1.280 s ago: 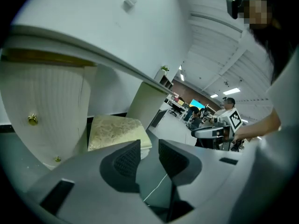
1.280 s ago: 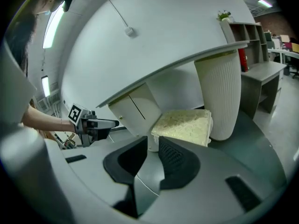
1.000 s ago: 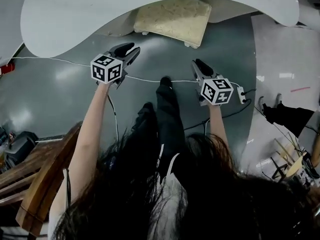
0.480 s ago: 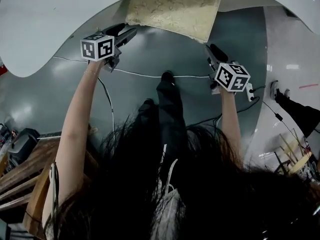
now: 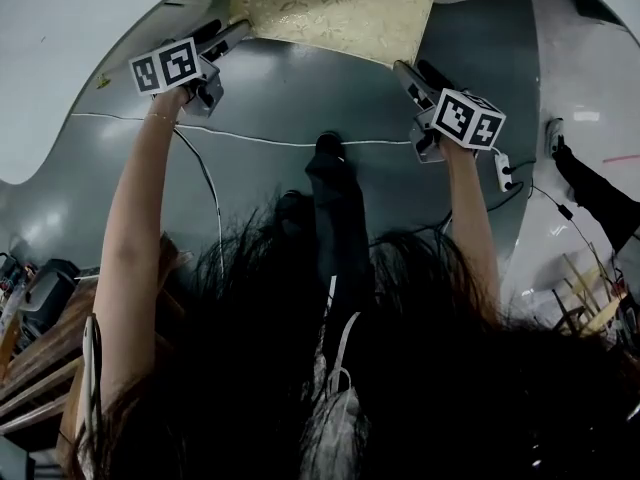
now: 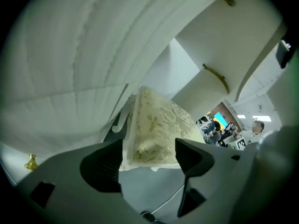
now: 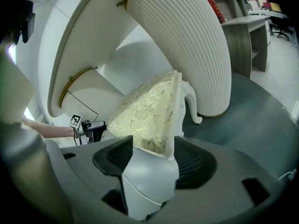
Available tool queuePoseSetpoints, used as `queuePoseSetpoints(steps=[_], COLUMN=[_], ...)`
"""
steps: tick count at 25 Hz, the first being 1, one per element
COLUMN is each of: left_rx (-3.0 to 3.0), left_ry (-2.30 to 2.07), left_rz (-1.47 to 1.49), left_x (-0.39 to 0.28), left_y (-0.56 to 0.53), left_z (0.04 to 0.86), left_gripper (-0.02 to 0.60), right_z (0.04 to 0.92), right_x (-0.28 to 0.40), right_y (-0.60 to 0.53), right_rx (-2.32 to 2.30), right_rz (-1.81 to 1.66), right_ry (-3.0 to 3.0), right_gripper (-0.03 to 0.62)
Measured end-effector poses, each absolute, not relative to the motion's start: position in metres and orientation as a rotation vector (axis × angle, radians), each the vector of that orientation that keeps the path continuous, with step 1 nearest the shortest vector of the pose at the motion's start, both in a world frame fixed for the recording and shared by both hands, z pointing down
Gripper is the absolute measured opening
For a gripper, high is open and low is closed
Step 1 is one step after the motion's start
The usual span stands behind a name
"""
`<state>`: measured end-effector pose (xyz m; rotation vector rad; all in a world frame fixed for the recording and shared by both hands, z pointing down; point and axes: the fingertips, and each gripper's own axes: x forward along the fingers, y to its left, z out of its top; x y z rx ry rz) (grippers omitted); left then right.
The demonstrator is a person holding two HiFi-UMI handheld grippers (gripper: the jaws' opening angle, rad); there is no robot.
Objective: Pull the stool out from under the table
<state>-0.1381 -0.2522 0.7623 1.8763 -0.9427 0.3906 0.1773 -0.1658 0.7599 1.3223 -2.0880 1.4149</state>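
The stool [image 5: 340, 8] has a cream leaf-patterned cushion and a white frame; it stands partly under the white table [image 5: 80, 58]. My left gripper [image 5: 232, 36] is at the stool's left front corner and my right gripper [image 5: 412, 71] at its right front corner. In the left gripper view the jaws of the left gripper [image 6: 148, 148] are opening, with the cushion's corner [image 6: 154, 129] seen between them, untouched. In the right gripper view the right gripper [image 7: 152, 146] is opening too; the stool's corner [image 7: 149, 111] lies between its pads, which do not press on it.
The table's ribbed white pedestal [image 7: 196, 41] stands close behind the stool. A white cable [image 5: 260, 138] crosses the grey floor, and a power strip [image 5: 505, 173] lies at the right. The person's foot [image 5: 328, 148] is between the arms. Wooden furniture [image 5: 30, 368] sits at the lower left.
Both grippers have moved forward from the floor area to the stool's front corners. Their jaws, shut before, now stand apart.
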Motion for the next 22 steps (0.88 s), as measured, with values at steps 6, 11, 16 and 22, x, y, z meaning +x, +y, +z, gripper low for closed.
queuePoseSetpoints(steps=[6, 11, 16, 22], left_rx=[1.864, 1.866, 1.854, 1.826], left_ry=[-0.977, -0.918, -0.878, -0.88], left_rz=[0.325, 0.256, 0.205, 0.209], left_x=[-0.144, -0.135, -0.129, -0.126], left_y=[-0.26, -0.259, -0.261, -0.263], left_z=[0.766, 0.767, 0.767, 0.768], left_gripper=[0.342, 0.344, 0.344, 0.353], right_z=[0.772, 0.772, 0.773, 0.77], right_x=[0.17, 0.167, 0.167, 0.16], right_y=[-0.164, -0.165, -0.168, -0.167], right_rx=[1.268, 1.212, 1.176, 1.176], right_rz=[1.533, 1.601, 1.598, 1.697], right_ry=[-2.095, -2.179, -2.222, -2.213], right_gripper=[0.267, 0.27, 0.269, 0.268])
